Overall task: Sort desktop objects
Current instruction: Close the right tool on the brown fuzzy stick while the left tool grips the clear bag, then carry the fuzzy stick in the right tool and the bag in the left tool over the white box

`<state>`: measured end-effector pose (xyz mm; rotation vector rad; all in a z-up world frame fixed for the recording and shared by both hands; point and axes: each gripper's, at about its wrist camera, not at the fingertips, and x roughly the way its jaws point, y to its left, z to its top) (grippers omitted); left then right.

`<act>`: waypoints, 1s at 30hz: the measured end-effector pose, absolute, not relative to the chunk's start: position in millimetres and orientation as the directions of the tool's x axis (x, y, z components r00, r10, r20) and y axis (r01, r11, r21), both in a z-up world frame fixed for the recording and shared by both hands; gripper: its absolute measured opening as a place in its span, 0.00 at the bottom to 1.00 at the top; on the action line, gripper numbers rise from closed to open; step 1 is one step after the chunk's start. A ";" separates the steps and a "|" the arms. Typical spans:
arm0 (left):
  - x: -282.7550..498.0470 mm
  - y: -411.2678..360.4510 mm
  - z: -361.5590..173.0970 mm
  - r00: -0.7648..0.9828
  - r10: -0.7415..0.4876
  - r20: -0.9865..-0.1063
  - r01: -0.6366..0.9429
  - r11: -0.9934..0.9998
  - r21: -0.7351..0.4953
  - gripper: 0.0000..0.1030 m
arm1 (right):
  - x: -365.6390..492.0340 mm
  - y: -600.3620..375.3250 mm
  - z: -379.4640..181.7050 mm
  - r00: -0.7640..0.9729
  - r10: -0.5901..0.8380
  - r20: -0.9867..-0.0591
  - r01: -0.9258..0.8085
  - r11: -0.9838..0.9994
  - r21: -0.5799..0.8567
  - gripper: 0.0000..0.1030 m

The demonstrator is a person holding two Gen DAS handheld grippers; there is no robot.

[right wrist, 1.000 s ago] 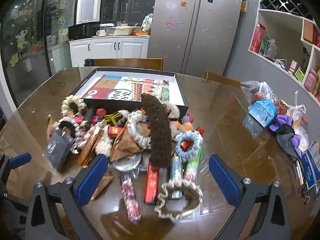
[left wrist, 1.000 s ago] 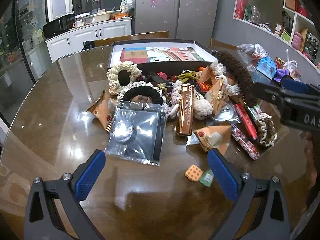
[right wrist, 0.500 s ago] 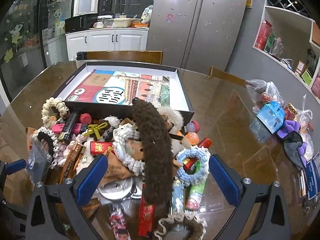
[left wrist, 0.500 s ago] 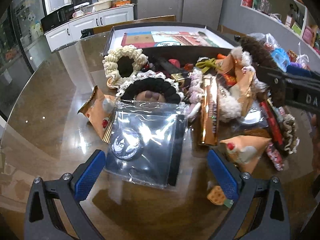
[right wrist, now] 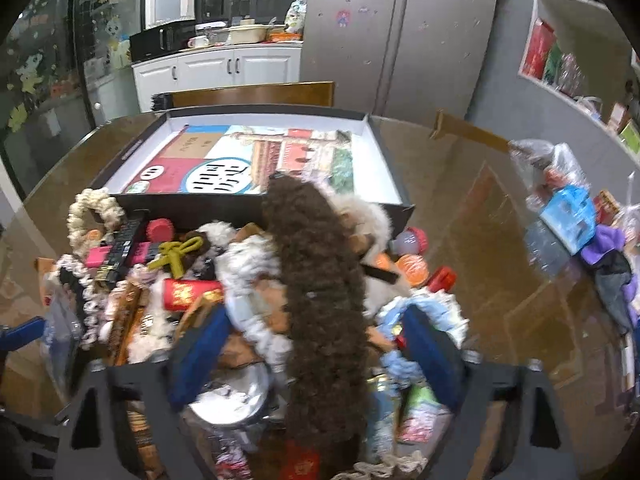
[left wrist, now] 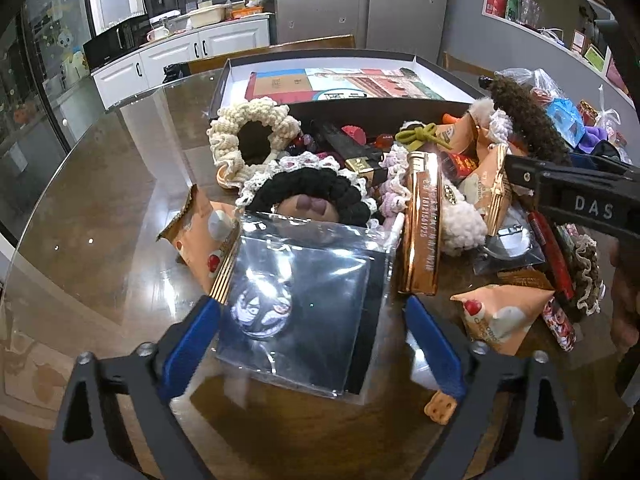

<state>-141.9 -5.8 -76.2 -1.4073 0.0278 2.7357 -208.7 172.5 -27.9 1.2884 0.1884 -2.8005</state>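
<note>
While both hand-held grippers sit over the pile, each has just been narrowing its jaws with a thing between them and no pad visibly pressing yet.

Left hand-held gripper: jaws apart, straddling a clear plastic pouch with a badge inside, lying flat on the counter at the near edge of the heap. Risk: pouch is slick and flat; pads may skid off the film or pinch only a loose corner, so it slides out on the lift. An orange snack packet touches its left side and may drag along.

Right hand-held gripper: jaws apart around a long brown fuzzy strip draped over the heap toward the open box. Risk: a white frilly scrunchie and a blue one lie just beside the pads; closing may catch them too, or the strip may pull neighbours off the pile.
</note>
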 end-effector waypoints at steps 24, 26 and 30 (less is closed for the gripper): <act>-113.8 -5.5 -45.1 -0.646 0.053 -0.761 -0.065 -0.998 -0.014 0.56 | -182.9 170.7 4.7 -0.669 -0.063 -0.740 0.137 -0.990 -0.039 0.26; -109.7 -6.1 -40.8 -0.653 0.053 -0.756 -0.064 -0.998 -0.015 0.56 | -179.5 170.1 9.6 -0.674 -0.063 -0.736 0.139 -0.989 -0.042 0.26; -104.5 -6.3 -32.9 -0.662 0.054 -0.747 -0.068 -0.998 -0.012 0.56 | -172.1 169.5 15.6 -0.682 -0.067 -0.728 0.141 -0.989 -0.041 0.26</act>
